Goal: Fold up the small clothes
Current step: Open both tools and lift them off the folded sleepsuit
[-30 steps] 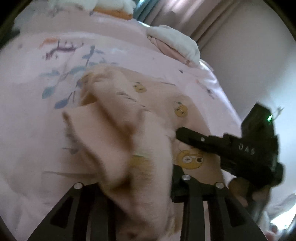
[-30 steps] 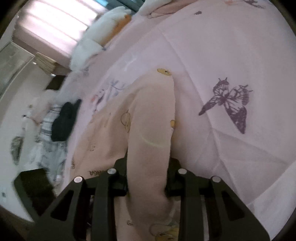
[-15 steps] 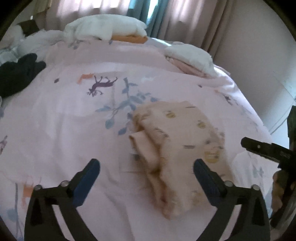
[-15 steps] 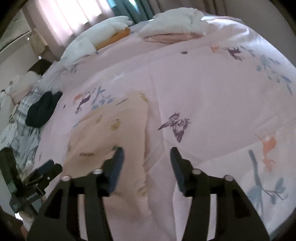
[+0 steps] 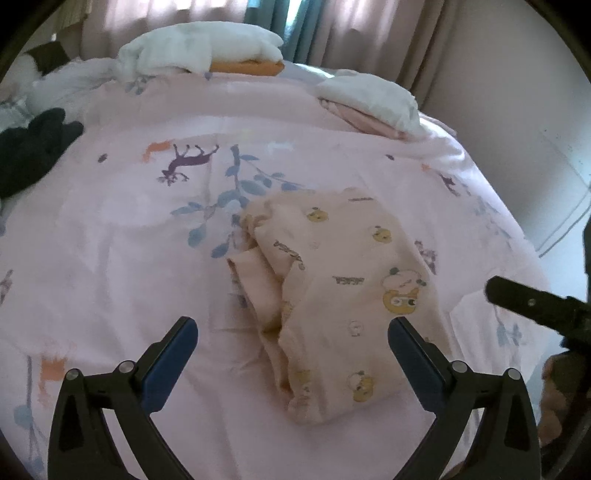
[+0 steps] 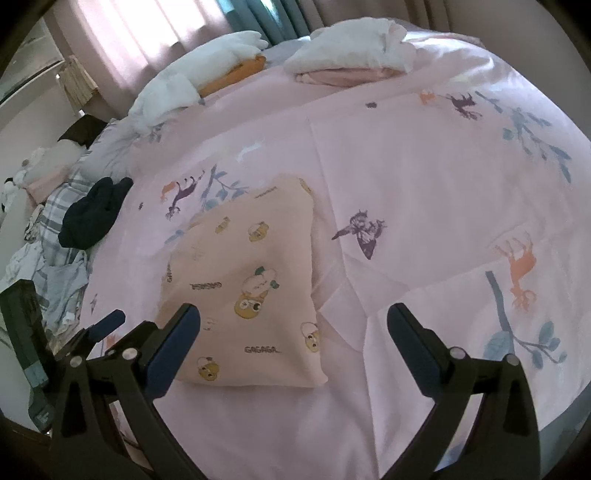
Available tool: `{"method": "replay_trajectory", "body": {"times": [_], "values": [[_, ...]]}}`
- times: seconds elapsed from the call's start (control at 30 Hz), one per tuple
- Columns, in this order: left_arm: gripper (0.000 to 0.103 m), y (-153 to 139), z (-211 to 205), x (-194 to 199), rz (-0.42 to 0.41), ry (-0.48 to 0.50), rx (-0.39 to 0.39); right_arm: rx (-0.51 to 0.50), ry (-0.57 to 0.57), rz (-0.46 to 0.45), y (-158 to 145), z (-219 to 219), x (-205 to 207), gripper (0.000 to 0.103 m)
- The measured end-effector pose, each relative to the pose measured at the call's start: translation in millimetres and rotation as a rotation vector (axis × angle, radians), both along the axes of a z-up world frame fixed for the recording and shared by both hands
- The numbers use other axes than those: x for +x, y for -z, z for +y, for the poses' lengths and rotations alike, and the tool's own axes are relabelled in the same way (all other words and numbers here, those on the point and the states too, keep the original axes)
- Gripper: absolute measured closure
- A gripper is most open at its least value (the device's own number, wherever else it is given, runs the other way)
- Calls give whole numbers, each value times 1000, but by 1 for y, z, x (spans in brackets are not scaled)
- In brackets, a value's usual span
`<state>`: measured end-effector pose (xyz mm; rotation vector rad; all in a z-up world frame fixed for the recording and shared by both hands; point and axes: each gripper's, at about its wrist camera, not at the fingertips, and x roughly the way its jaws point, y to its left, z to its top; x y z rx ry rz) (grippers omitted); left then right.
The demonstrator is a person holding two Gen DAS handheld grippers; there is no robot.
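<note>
Fingers point(image 5: 184, 336) spread wide, empty; only left view shows garment's point(image 5: 332, 295) bunched folds (right: flat).

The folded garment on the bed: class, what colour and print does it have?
Peach garment with small cartoon bear motifs and lettering; clearest in the right wrist view.

A bed point(image 5: 110, 229) is covered by a pink printed duvet with deer, butterflies and leafy branches. Daylight is let in through pale pink curtains point(image 5: 369, 33) with a teal panel point(image 5: 291, 26) between them. A plain wall point(image 5: 517, 92) is seen on the right.
</note>
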<state>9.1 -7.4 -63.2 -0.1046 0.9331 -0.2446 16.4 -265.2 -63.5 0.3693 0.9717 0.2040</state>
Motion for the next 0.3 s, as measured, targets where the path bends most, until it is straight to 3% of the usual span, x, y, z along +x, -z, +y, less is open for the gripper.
{"method": "replay_trajectory", "body": {"times": [0.17,0.3], "values": [[1,3,-1,1,-4,-12,19,-15,14,40,14,0,5,1],[1,8,3,0,-8,-40,-22,4,25,60,23,-2,9,1]]}}
